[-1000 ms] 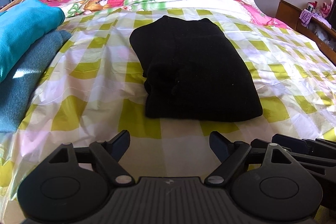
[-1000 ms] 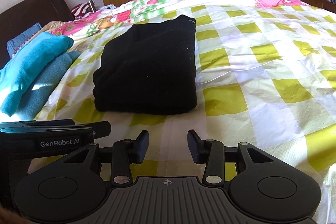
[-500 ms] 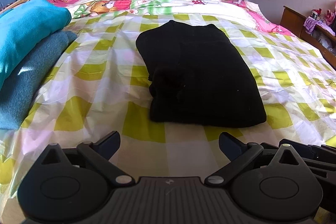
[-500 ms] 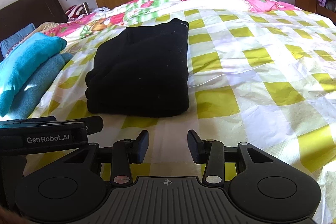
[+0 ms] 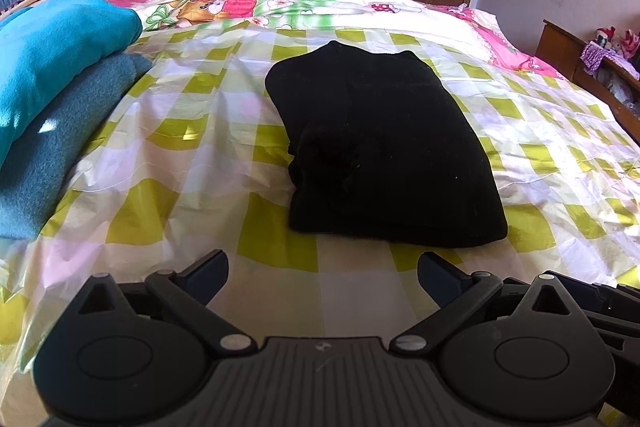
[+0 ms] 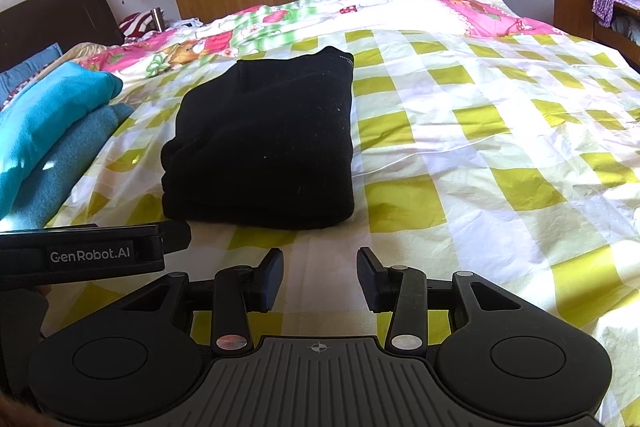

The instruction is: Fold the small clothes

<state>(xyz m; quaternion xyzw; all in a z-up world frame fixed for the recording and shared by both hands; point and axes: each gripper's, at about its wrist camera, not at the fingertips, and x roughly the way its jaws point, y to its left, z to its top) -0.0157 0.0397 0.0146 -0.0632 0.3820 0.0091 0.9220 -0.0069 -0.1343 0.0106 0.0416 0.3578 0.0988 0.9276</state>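
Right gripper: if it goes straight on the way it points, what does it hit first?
Probably the yellow-and-white checked bedsheet, bare between the open right gripper jaws. The folded black knit garment lies farther on and slightly left; depth is hard to judge in this fisheye view.

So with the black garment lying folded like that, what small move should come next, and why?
Probably lift both grippers away. The black garment already lies in a compact folded stack on the checked sheet, and the left gripper and right gripper are open, empty and short of it.
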